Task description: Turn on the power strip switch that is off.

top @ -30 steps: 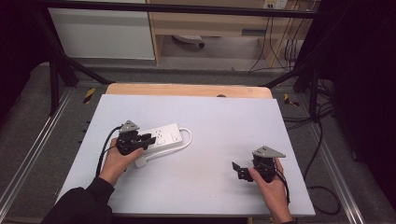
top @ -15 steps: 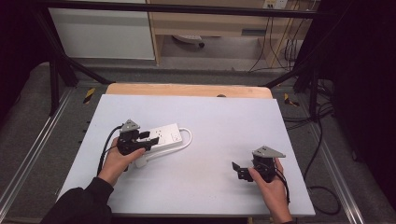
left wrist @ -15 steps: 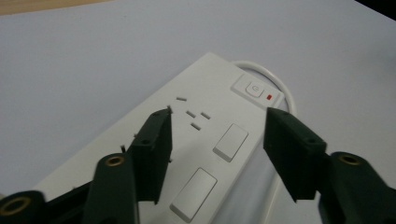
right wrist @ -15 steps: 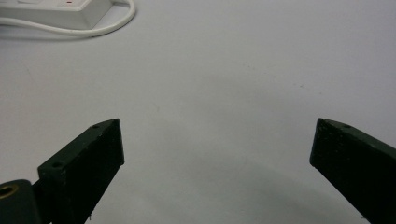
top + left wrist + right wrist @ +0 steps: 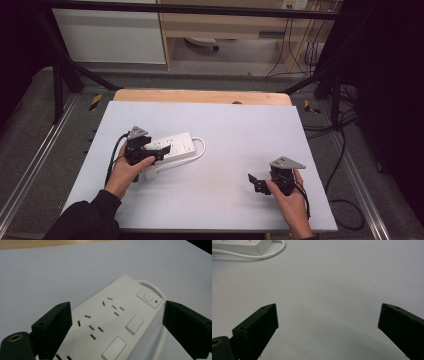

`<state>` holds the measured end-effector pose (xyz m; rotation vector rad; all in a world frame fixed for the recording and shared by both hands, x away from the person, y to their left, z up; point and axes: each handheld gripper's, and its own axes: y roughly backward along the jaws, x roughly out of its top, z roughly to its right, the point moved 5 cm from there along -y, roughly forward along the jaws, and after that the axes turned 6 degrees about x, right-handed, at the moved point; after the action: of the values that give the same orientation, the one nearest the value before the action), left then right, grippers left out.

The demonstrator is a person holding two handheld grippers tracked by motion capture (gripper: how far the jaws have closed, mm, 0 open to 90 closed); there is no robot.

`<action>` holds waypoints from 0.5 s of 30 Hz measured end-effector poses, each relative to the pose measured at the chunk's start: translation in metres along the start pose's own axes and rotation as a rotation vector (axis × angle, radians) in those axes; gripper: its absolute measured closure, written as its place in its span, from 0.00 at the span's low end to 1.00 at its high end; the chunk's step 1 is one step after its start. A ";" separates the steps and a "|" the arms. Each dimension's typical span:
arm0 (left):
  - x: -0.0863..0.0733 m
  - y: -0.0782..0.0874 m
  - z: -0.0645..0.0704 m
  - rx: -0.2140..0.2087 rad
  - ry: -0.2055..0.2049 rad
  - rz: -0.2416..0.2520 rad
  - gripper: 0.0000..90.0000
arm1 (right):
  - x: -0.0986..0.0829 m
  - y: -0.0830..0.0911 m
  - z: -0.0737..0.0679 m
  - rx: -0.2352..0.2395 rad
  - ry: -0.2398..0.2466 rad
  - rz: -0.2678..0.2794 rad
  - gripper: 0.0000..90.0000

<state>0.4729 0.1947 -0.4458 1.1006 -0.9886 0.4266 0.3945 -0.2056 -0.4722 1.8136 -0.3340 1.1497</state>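
High view first: the left gripper [image 5: 156,153] sits over the near end of a white plastic power strip [image 5: 172,145] on the pale grey tabletop [image 5: 235,130], while the right gripper [image 5: 255,183] rests well apart from it, jaws spread over bare surface.

Left gripper view: both black jaws stand wide, one on each side of the strip (whether they touch its sides I cannot tell), its red-lit switch [image 5: 149,297] beyond the right jaw's tip.

Right gripper view: jaws gape open; the strip's white cord [image 5: 265,255] loops far ahead, left of the left jaw.
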 end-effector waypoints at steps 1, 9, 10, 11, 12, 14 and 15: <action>0.001 0.001 -0.001 -0.001 0.006 0.006 0.10 | 0.000 0.000 0.000 0.000 -0.002 0.001 0.04; 0.007 0.010 -0.006 -0.009 0.016 0.043 0.09 | 0.000 0.000 0.000 0.001 0.000 0.000 0.04; 0.009 0.011 -0.007 -0.009 0.018 0.047 0.09 | 0.000 0.000 0.000 0.001 0.002 0.001 0.04; 0.010 0.013 -0.008 -0.007 0.019 0.051 0.09 | 0.000 0.000 0.000 0.000 0.003 0.001 0.04; 0.012 0.015 -0.008 -0.006 0.017 0.055 0.09 | 0.000 0.000 0.000 0.000 0.001 0.000 0.04; 0.015 0.018 -0.010 -0.008 0.017 0.065 0.10 | 0.000 0.000 0.000 0.000 0.002 0.000 0.04; 0.016 0.020 -0.011 -0.008 0.016 0.067 0.10 | 0.000 0.000 0.000 0.000 0.002 0.000 0.04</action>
<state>0.4715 0.2106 -0.4228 1.0573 -1.0142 0.4853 0.3946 -0.2054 -0.4724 1.8125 -0.3326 1.1509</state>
